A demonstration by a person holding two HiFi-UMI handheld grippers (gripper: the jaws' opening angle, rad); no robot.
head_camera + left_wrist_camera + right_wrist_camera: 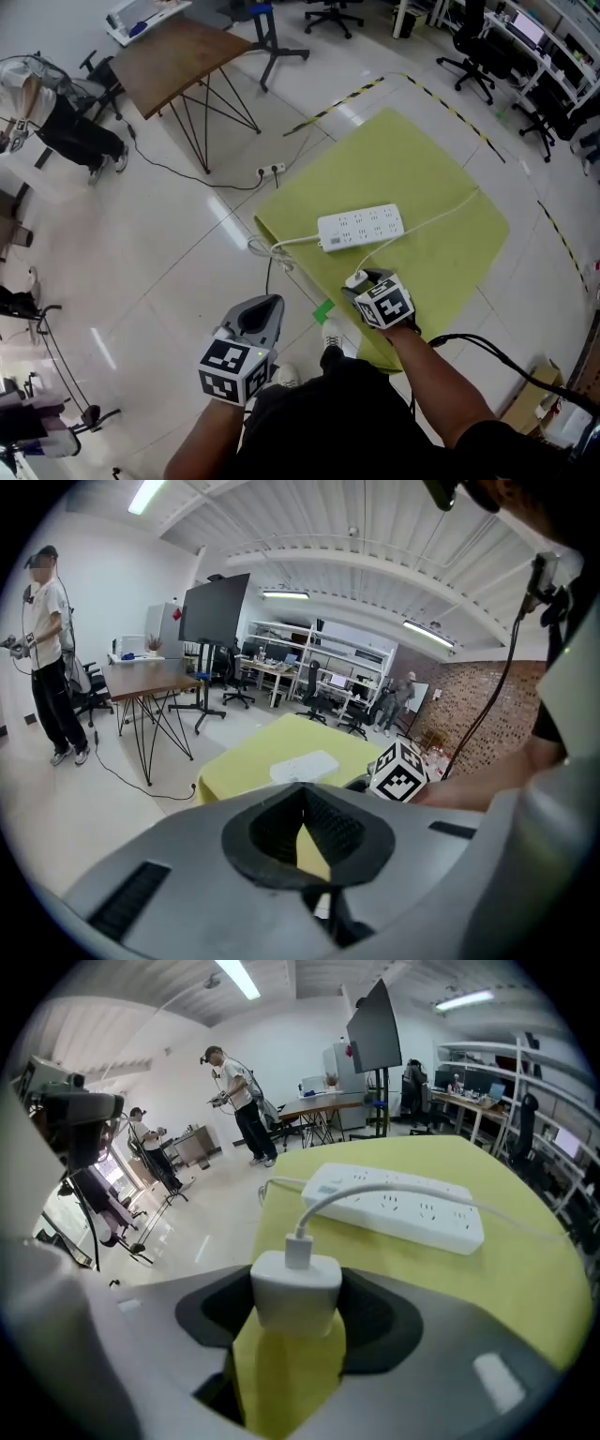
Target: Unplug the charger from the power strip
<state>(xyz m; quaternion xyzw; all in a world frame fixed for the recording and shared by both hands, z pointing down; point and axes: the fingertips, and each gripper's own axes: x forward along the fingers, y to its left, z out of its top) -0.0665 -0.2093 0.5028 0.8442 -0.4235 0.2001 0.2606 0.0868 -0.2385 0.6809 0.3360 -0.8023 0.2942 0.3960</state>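
A white power strip lies on a yellow-green mat on the floor. My right gripper hovers just in front of the strip, over the mat's near edge. It is shut on a white charger, which is out of the strip and clear of it. The charger's white cable arcs away over the strip. My left gripper hangs to the left over bare floor. Its jaws are together and hold nothing.
A wooden table on black wire legs stands at the back left, with a floor socket and its black cord beside it. A person stands at the far left. Office chairs and desks fill the back right. A green tape mark sits by the mat's edge.
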